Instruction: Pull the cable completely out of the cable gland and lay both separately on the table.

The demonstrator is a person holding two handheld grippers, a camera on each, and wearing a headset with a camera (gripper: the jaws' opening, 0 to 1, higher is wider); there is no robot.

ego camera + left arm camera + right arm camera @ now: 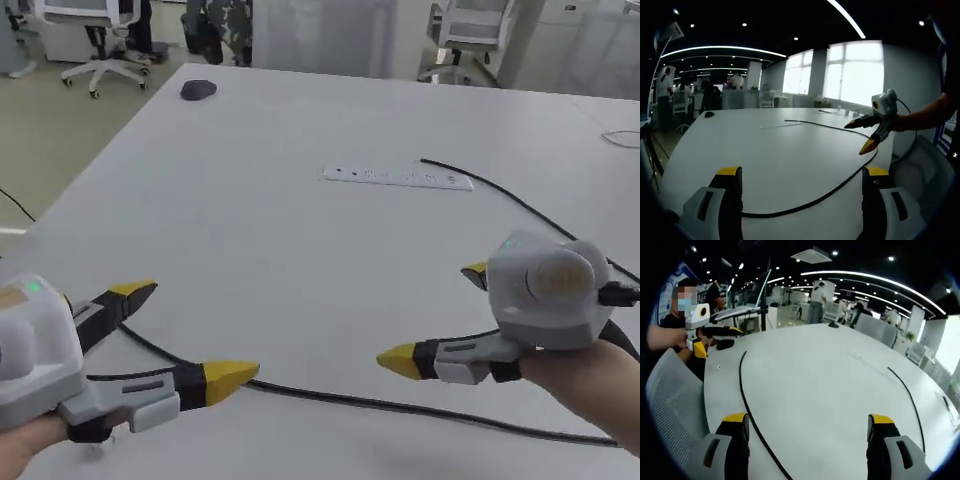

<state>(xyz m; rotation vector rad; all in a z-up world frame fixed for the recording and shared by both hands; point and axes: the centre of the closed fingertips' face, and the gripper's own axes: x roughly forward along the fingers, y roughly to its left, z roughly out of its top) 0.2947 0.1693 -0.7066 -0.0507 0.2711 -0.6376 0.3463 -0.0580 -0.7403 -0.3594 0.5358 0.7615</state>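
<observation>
Cable [350, 400] lies loose on the white surface [300, 250], curving from beside the left gripper [198, 330] along the near edge and on below the right gripper [427, 314]. Both grippers hover above the surface, well apart, one at each side. The left gripper's jaws are spread wide with nothing between them; in the left gripper view [802, 172] the cable [826, 192] sweeps across the gap between them, flat on the surface. The right gripper's jaws are spread and empty too, and in the right gripper view [808, 418] the cable [741, 385] runs past its left jaw towards the left gripper [722, 340]. A small pale speck [717, 367] lies just beside the cable there, too small to tell what it is. Farther back on the surface sit a white power strip [398, 177] with a thin cord [520, 205] running past it, and a dark mouse [198, 89] near the far edge.
</observation>
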